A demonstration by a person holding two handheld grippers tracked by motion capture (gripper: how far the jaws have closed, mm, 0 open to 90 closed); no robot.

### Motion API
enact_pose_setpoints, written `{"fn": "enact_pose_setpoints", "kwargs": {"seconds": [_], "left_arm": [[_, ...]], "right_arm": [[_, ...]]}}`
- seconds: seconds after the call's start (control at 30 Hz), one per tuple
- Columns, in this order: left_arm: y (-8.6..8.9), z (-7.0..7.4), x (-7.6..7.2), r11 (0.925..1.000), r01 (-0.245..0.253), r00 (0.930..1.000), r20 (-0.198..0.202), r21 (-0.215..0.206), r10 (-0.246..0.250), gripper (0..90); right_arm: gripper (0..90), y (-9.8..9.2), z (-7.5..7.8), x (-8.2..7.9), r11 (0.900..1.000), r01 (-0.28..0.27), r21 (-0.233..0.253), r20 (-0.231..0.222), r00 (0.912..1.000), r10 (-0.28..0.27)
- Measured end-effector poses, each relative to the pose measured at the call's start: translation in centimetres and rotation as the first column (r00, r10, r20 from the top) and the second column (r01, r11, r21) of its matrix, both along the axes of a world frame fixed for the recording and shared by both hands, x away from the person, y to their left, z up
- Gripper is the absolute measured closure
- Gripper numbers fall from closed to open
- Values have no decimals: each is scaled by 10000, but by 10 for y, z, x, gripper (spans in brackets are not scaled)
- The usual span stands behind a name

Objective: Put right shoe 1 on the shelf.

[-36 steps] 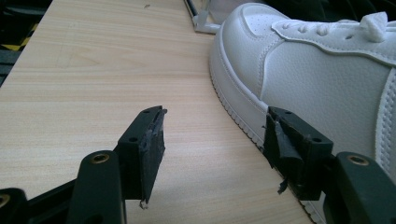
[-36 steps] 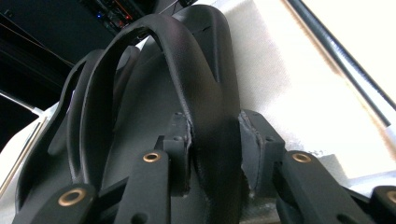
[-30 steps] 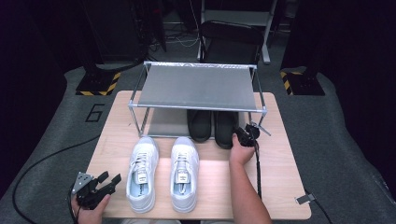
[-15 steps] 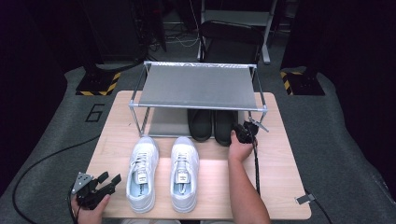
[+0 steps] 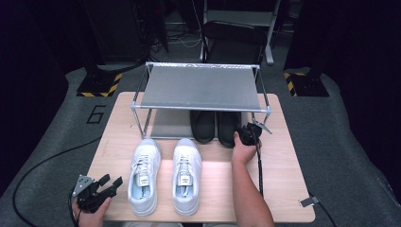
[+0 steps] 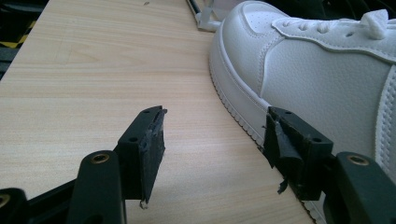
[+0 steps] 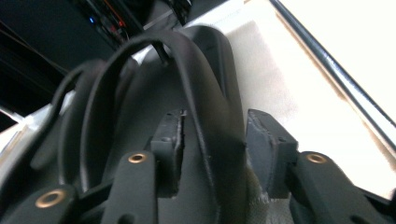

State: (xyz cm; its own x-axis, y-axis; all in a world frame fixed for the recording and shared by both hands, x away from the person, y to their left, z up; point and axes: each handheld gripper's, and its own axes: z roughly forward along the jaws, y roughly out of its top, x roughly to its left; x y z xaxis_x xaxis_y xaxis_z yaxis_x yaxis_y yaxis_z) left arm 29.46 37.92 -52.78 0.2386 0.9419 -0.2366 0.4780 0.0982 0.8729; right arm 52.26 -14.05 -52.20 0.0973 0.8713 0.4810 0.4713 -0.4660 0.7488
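Two white sneakers (image 5: 143, 175) (image 5: 186, 172) stand side by side on the wooden table (image 5: 283, 189), toes pointing away. A pair of black shoes (image 5: 203, 125) sits under the metal rack (image 5: 201, 87). My right gripper (image 5: 246, 135) is at the heel of the right black shoe (image 5: 228, 126). In the right gripper view the jaws of this gripper (image 7: 212, 140) are closed on that shoe's heel collar (image 7: 210, 107). My left gripper (image 5: 111, 182) rests open at the table's front left corner. Beside its open jaws (image 6: 212, 135) is the left sneaker's side (image 6: 317, 70).
The rack's grey shelf top is bare, and its legs stand on the table's far half. Cables trail from both grippers off the table. A black chair (image 5: 231, 40) stands behind the rack. Bare wood lies to the right of the sneakers.
My right gripper has barely shifted at the black shoe's heel, nudging slightly toward the rack. The left gripper and both sneakers have stayed put.
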Motion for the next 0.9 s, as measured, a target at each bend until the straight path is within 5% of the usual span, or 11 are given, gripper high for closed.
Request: {"fn": "enact_pose_setpoints", "kwargs": {"seconds": [0.53,0.9], "left_arm": [[0,2,0,9999,148,9999,-69,33,-147,391],[0,2,0,9999,-14,10000,4,-135,14,395]], "right_arm": [[544,1,8,-32,9968,-412,-683,536,9976,449],[536,9,23,-65,9834,-1341,-1219,802,9863,1444]]}}
